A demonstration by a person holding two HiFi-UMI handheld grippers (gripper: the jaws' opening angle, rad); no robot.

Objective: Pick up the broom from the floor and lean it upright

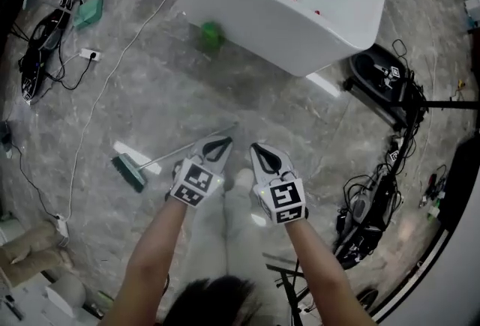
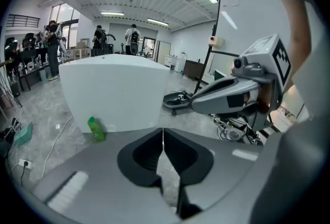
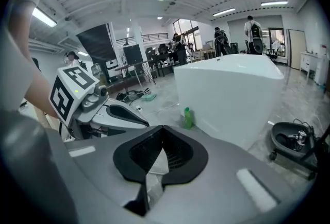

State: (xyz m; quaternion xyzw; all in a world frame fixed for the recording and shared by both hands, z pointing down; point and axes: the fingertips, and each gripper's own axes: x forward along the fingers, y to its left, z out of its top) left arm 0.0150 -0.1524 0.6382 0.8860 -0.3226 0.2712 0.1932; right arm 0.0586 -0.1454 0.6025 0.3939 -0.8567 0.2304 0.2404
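Observation:
The broom lies flat on the grey marble floor, its green bristle head at the left and its pale handle running up to the right. My left gripper hangs over the handle's far part, jaws shut and empty; whether it touches the handle I cannot tell. Just to its right my right gripper is also shut with nothing in it. In the left gripper view the jaws meet at their tips, with the right gripper alongside. The right gripper view shows its own jaws closed and the left gripper beside it.
A big white tub stands ahead, with a green bottle on the floor at its near side. Black gear and tangled cables crowd the right, along with a wheeled black base. A power strip with a long cable lies at the left.

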